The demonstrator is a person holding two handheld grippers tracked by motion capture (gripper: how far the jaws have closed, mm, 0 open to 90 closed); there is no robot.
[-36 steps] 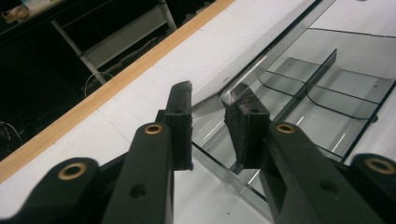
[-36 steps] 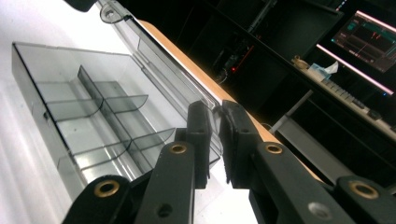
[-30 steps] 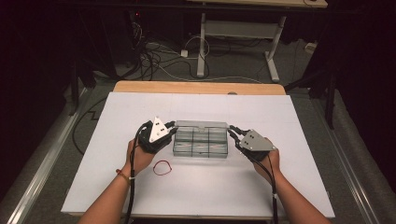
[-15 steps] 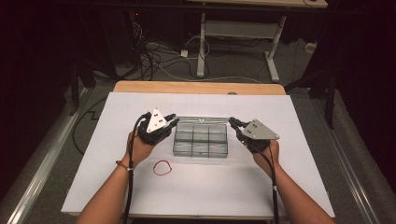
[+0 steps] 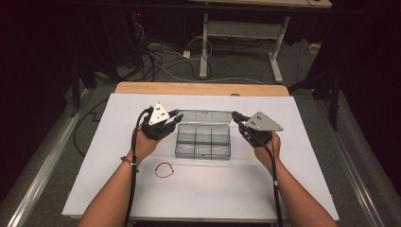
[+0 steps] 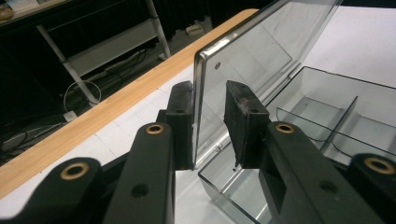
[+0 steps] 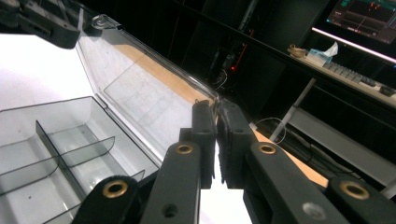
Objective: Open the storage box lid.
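Nearest you, a red rubber band (image 5: 164,170) lies on the white table (image 5: 94,189). Beyond it, your left gripper (image 6: 208,116) straddles the clear box's (image 5: 203,142) raised lid (image 6: 252,51), its jaws having just eased apart, one pad touching; your right gripper (image 7: 216,135) pinches the lid's opposite corner.

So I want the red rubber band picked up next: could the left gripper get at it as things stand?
Probably yes, once freed. The red rubber band lies alone on the white table beside the left forearm, nothing on it. But the left gripper now straddles the box lid, so it must let go first.
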